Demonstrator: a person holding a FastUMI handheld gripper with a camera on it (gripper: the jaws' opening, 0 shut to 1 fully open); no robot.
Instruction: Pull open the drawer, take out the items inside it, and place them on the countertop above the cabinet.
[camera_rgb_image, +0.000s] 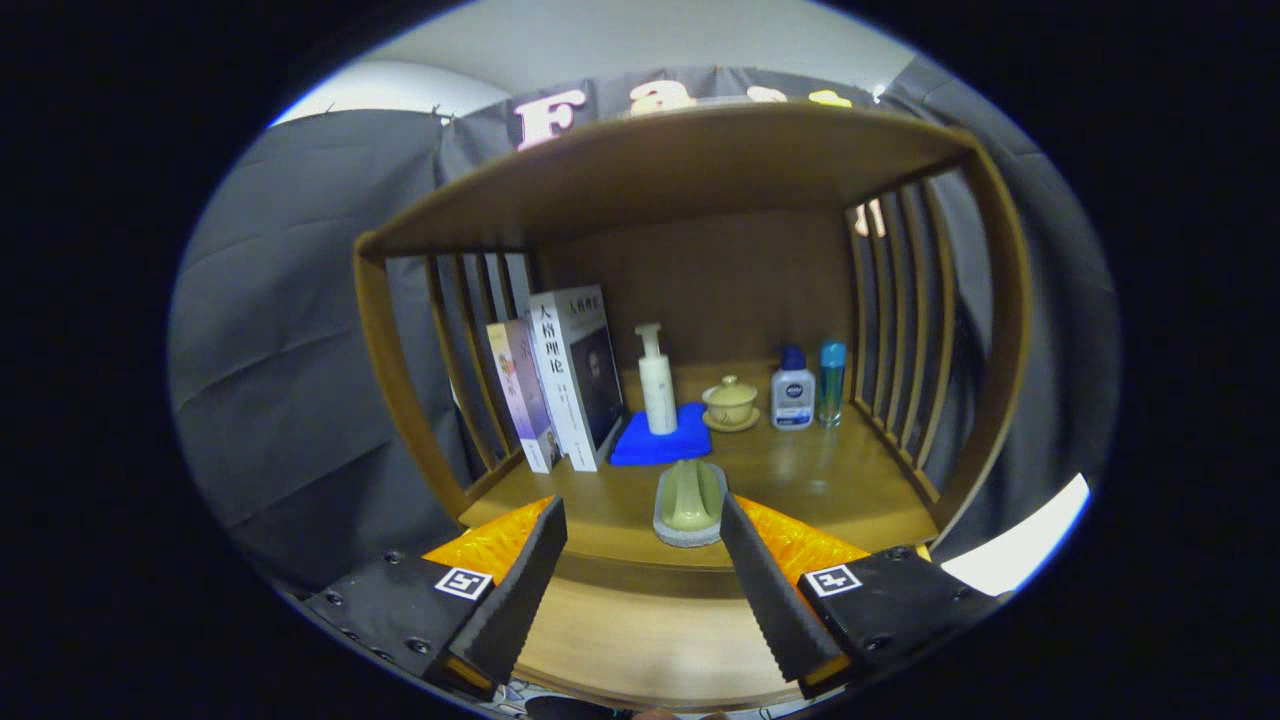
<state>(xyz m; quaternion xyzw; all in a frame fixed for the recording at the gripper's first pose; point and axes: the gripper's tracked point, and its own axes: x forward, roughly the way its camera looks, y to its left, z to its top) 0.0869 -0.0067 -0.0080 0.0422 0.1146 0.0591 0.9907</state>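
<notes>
While your fingers (640, 575) are hanging spread and empty at the bench's (820, 480) front edge, the brush (690, 500) is lying just ahead between them, open wood to its right.

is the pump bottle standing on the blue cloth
Yes, the pump bottle stands upright on the blue cloth, beyond the open gripper fingers.

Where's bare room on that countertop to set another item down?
Bare wood lies right of the brush, before the bottles, and left of it before the books. The back row around the blue cloth is crowded. Fingers open.
</notes>
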